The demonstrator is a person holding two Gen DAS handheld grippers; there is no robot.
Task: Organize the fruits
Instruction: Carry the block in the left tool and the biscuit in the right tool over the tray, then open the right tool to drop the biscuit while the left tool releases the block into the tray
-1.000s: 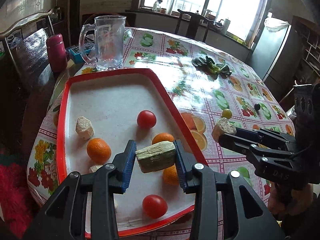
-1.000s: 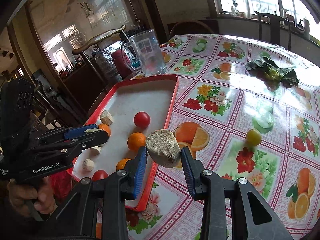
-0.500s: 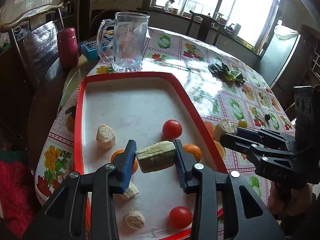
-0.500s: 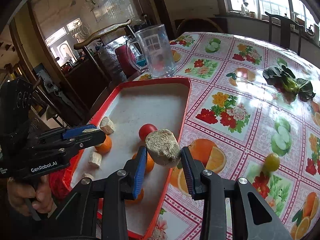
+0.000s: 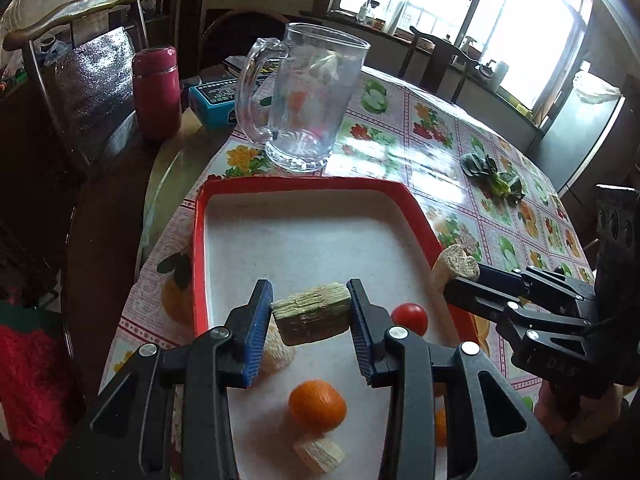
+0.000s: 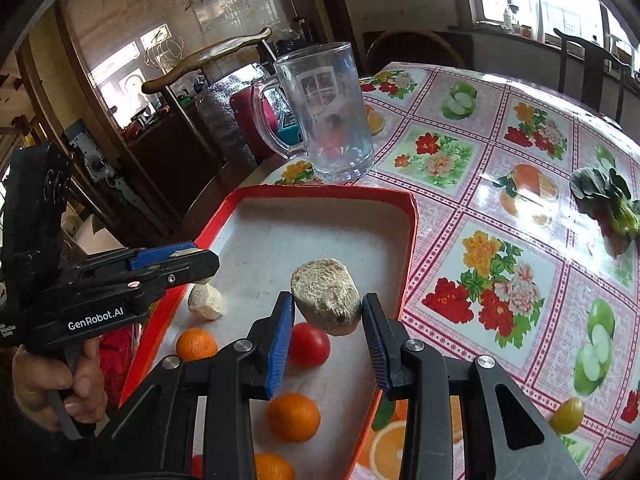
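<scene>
My left gripper [image 5: 310, 314] is shut on a short sugarcane piece [image 5: 314, 314] and holds it above the red-rimmed tray [image 5: 304, 186]. My right gripper [image 6: 328, 308] is shut on a rounder sugarcane chunk [image 6: 326, 296] over the tray's right side [image 6: 414, 216]; it shows in the left wrist view [image 5: 454, 264]. In the tray lie oranges [image 5: 317, 404] [image 6: 293, 416], a red tomato [image 5: 410, 318] [image 6: 310, 344] and more cane pieces [image 5: 319, 454] [image 6: 205, 300].
A clear glass mug [image 5: 310, 98] [image 6: 324, 112] stands just beyond the tray's far edge. A red flask [image 5: 156, 92] and a blue box [image 5: 214, 102] sit behind it. Leafy greens [image 6: 606, 200] and a small yellow-green fruit [image 6: 567, 414] lie on the patterned tablecloth to the right.
Both grippers have moved forward over the tray toward the glass mug, each still holding its cane piece. The mug now looks much nearer.
</scene>
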